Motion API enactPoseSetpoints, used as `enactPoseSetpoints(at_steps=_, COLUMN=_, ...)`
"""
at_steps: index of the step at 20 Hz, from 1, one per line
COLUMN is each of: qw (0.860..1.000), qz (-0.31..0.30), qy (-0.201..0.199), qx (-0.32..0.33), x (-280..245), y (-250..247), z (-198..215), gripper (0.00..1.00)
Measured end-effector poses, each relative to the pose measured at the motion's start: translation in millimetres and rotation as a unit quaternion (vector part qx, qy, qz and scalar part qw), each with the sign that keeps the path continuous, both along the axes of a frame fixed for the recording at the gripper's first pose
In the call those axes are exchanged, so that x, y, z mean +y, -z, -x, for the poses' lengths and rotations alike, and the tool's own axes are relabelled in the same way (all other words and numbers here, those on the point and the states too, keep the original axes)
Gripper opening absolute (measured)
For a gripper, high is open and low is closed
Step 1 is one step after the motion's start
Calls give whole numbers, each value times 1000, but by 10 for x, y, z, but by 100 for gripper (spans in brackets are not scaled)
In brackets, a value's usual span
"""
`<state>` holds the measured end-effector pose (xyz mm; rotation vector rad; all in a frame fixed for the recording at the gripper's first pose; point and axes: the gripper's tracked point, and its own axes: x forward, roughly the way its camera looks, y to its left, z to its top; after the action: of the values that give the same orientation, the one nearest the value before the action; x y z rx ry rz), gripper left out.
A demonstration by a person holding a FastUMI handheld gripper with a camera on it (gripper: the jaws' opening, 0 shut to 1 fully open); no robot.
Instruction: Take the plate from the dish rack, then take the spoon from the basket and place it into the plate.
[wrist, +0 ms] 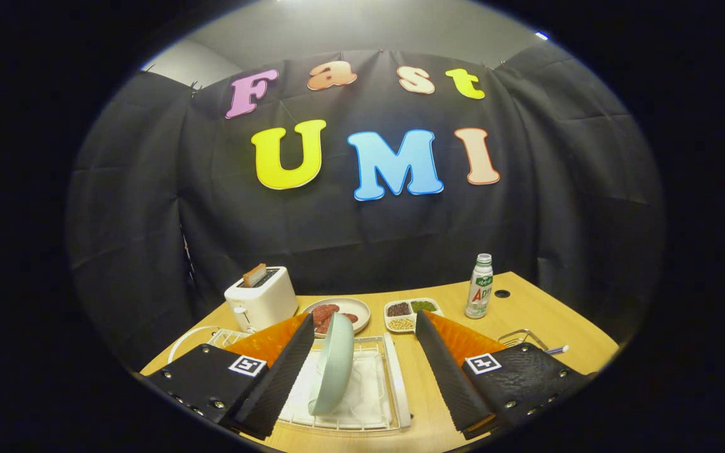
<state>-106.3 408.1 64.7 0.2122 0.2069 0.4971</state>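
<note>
A pale green plate (332, 365) stands on edge in the white dish rack (400, 390) on the wooden table. My gripper (365, 319) is open, with a wide gap between the fingers. The plate sits in that gap, close beside the left finger (287, 371) and well apart from the right finger (447, 371); I cannot tell whether the left finger touches it. Behind the right finger, a wire basket (522, 337) stands on the table. A spoon handle (557, 348) pokes out of the basket to the right; the rest of the spoon is hidden.
Beyond the fingers stand a white toaster (262, 301) with toast in it, a plate of red meat (343, 312), a divided dish of beans (410, 314) and a small bottle (479, 286). A white wire piece (224, 336) lies behind the left finger. The black cloth wall closes the table's back.
</note>
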Motion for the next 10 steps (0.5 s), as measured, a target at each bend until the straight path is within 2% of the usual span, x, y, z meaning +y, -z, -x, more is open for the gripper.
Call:
enactPoseSetpoints(at_steps=6, qw=996, qz=8, qy=-11, qx=86, x=414, y=494, z=-227, gripper=99)
enactPoseSetpoints(at_steps=10, qw=990, qz=13, qy=-38, qx=135, x=661, y=750, z=-257, gripper=98)
